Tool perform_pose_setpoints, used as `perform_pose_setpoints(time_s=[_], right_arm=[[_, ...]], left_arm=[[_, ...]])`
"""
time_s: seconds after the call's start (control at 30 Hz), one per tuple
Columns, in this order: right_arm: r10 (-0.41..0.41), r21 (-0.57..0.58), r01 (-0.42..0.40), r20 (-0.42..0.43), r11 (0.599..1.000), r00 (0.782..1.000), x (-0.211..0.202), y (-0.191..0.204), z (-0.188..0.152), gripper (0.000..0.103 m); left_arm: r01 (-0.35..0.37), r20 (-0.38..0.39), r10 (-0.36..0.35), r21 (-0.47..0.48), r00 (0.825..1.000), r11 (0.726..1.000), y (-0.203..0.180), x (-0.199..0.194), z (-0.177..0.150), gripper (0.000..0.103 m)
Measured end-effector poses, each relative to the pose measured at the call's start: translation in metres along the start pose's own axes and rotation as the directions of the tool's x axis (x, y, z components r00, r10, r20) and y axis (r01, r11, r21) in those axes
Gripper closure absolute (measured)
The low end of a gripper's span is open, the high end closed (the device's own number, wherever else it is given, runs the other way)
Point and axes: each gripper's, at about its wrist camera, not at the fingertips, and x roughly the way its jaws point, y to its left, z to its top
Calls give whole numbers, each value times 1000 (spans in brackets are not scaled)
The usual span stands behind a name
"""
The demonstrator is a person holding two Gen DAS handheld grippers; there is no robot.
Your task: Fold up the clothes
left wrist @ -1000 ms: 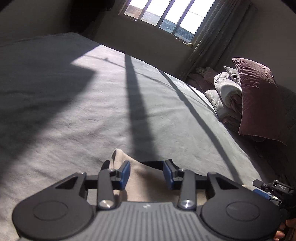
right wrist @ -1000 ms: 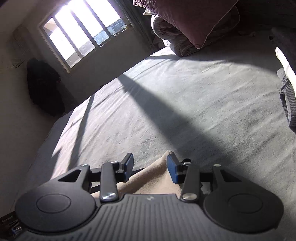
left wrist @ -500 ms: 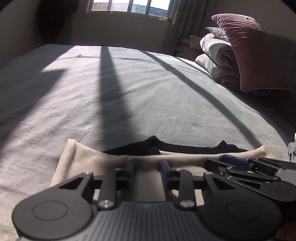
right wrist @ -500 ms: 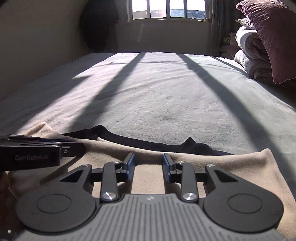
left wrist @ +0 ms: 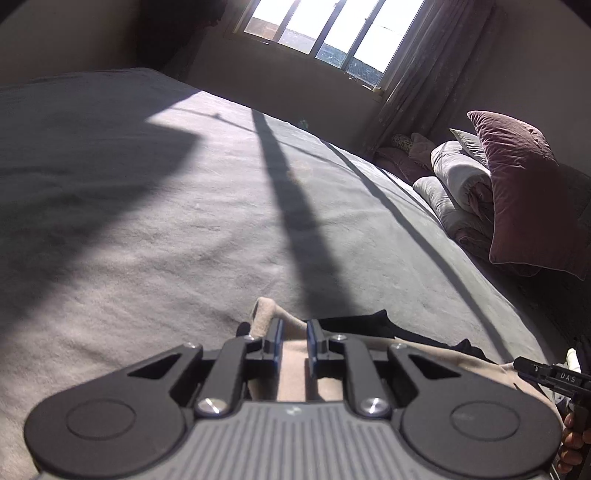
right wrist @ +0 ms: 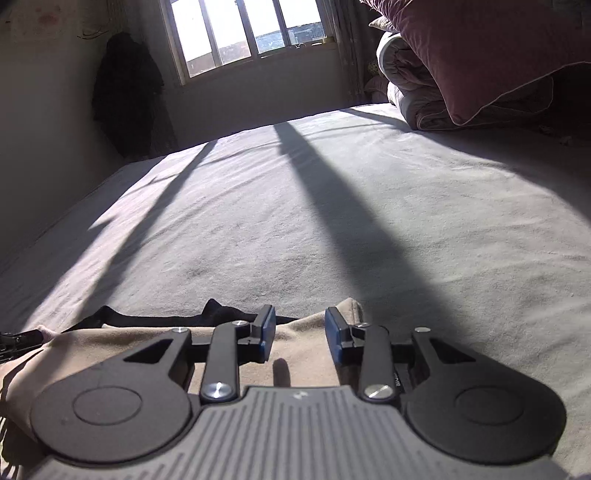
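Observation:
A beige garment (left wrist: pixel 424 354) with a black part (left wrist: pixel 354 323) showing at its far edge lies on the grey bed (left wrist: pixel 184 240). My left gripper (left wrist: pixel 294 339) sits low over the garment's left corner. Its jaws are closing, a narrow gap remains, and beige cloth shows in the gap without a clear pinch. My right gripper (right wrist: pixel 301 332) is over the right corner of the garment (right wrist: pixel 129 339). Its jaws are opening and stand wide, with the cloth lying flat between them. The black part (right wrist: pixel 177 317) peeks out beyond it.
A maroon pillow (left wrist: pixel 528 192) and rolled pale bedding (left wrist: pixel 458 184) are stacked at the right side of the bed. A window (right wrist: pixel 251 33) and a dark coat (right wrist: pixel 125 88) are on the far wall. A hand (left wrist: pixel 570 443) shows at the lower right.
Both grippers have moved forward and down onto the garment's two far corners since half a second ago. The left jaws have narrowed. The right jaws are wider than half a second ago.

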Motion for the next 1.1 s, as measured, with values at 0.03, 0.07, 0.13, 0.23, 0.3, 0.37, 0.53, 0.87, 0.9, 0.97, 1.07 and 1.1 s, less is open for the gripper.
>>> perform_pose_setpoints(time_s=[0.03,0.07,0.13,0.23,0.3,0.37,0.53,0.87,0.9,0.97,1.07,1.1], right_arm=[[7,34,-7,-4,999,1000,-7,-8,3,62],[13,71,-12,-14,997,1000,-13,-16,4,55],[33,151,-27,-41,988,999,-23,-32,5,49],[91,272,-65,-84,960,992,-35,-54,3,45],[132,349,-89,-101,933,986,-41,-66,-3,44],[171,412,-110,-116,905,978,-43,-74,-10,44],[233,514,-134,-132,847,963,-37,-76,-33,43],[144,446,-84,-103,891,984,-42,-29,-30,77],[149,441,-95,-90,893,985,-49,-28,-27,78],[156,416,-111,-76,902,985,-64,-22,-21,79],[157,360,-115,-88,926,984,-86,-13,-11,79],[157,348,-114,-96,931,983,-94,-11,-12,79]], left_arm=[[12,-13,-12,-10,1000,1000,0,-5,2,75],[24,-28,-25,-20,999,1000,0,-10,4,68],[49,-55,-51,-41,997,998,1,-19,8,41],[60,-106,-66,-63,992,996,4,-30,10,26],[59,-129,-71,-92,989,994,10,-34,10,26],[61,-163,-88,-160,983,985,20,-33,7,26],[82,-199,-164,-366,966,927,45,-20,-18,28],[33,-87,-87,-489,992,872,28,-29,-51,80],[30,-87,-82,-482,993,876,24,-35,-49,80],[24,-88,-74,-469,993,883,17,-45,-45,80],[14,-100,-64,-439,993,898,5,-64,-38,80],[9,-110,-62,-424,992,905,4,-72,-39,80]])
